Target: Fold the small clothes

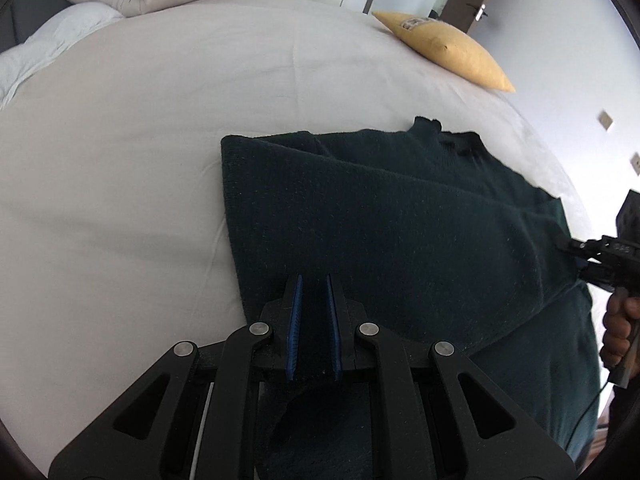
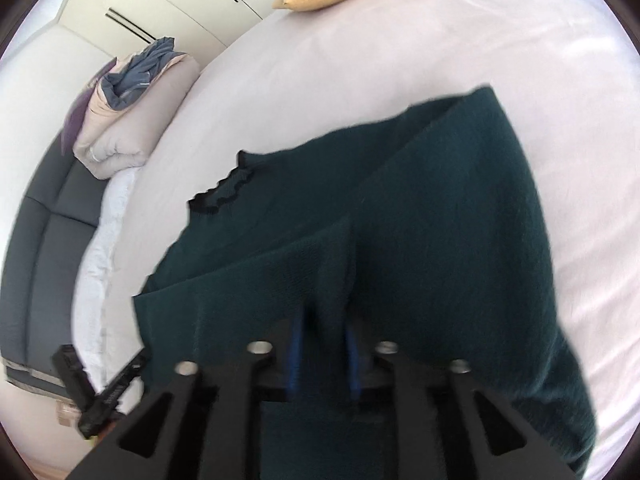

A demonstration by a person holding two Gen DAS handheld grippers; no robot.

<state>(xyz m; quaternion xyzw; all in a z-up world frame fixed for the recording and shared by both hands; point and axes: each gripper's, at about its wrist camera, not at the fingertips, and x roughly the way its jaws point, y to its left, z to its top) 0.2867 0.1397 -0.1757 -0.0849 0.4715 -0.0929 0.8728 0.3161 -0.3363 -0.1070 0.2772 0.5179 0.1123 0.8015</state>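
Both jaws pinch the dark green sweater [image 1: 380, 216], collar [image 1: 444, 132] pointing away across the bed [image 1: 140, 140].

Black left gripper [image 1: 314, 284] (blue pads [image 1: 295, 320]); silver screws [image 1: 259, 328].

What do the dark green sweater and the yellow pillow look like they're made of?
The dark green sweater looks like a soft knit, probably wool or acrylic: matte, fuzzy surface with fine ribbing and a ruffled black-trimmed collar. The yellow pillow looks like plain woven fabric, matte, maybe cotton or linen; its weave is too small to tell.
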